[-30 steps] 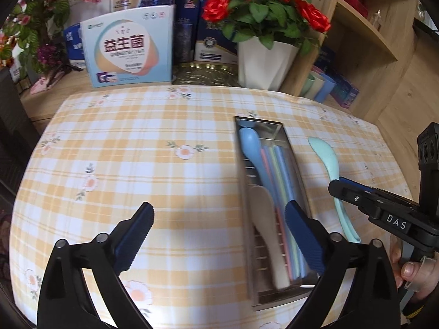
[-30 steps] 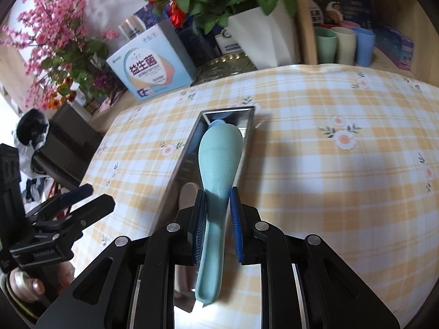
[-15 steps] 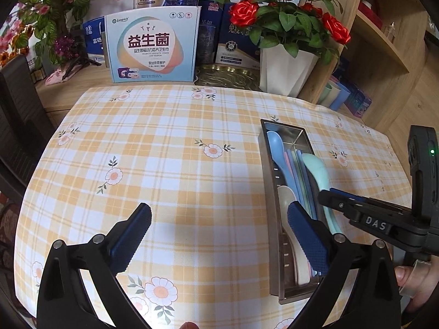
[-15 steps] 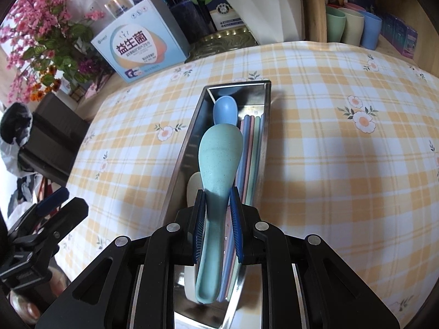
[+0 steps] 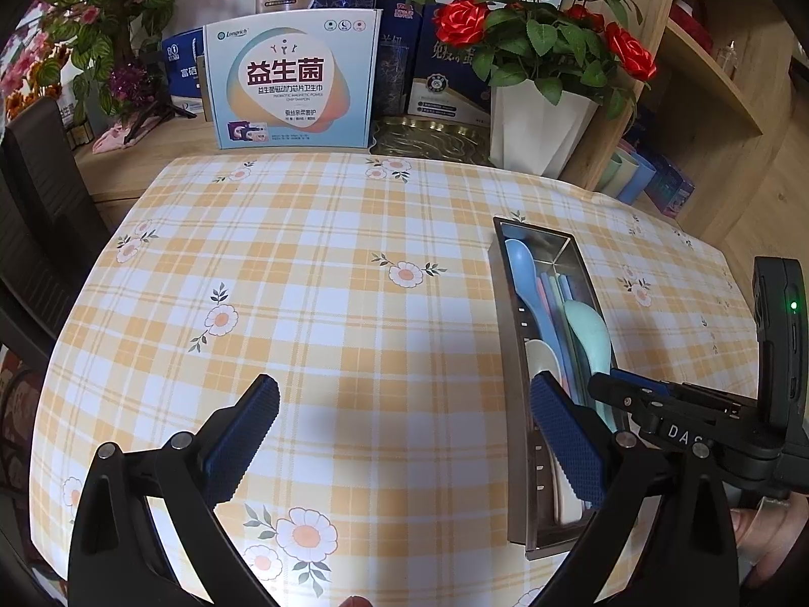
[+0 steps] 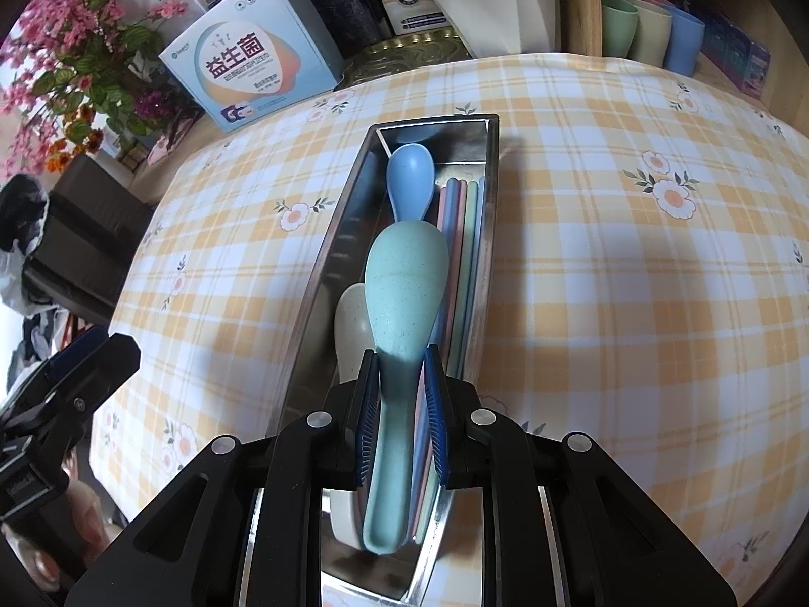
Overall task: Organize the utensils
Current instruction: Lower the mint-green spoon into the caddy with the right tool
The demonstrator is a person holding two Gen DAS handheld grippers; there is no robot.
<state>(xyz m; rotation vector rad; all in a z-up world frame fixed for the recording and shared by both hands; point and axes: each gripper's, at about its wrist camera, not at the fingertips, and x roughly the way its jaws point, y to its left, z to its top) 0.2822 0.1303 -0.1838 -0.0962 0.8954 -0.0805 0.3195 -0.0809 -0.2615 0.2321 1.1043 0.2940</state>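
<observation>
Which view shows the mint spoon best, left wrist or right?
Right wrist. The mint spoon runs centre frame, bowl to handle end, clamped in the right gripper over the steel tray. The left wrist view catches only its bowl; the right gripper hides the handle.

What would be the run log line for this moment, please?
right gripper: shut on teal spoon | spoon: above metal tray | left gripper: open, empty
</observation>
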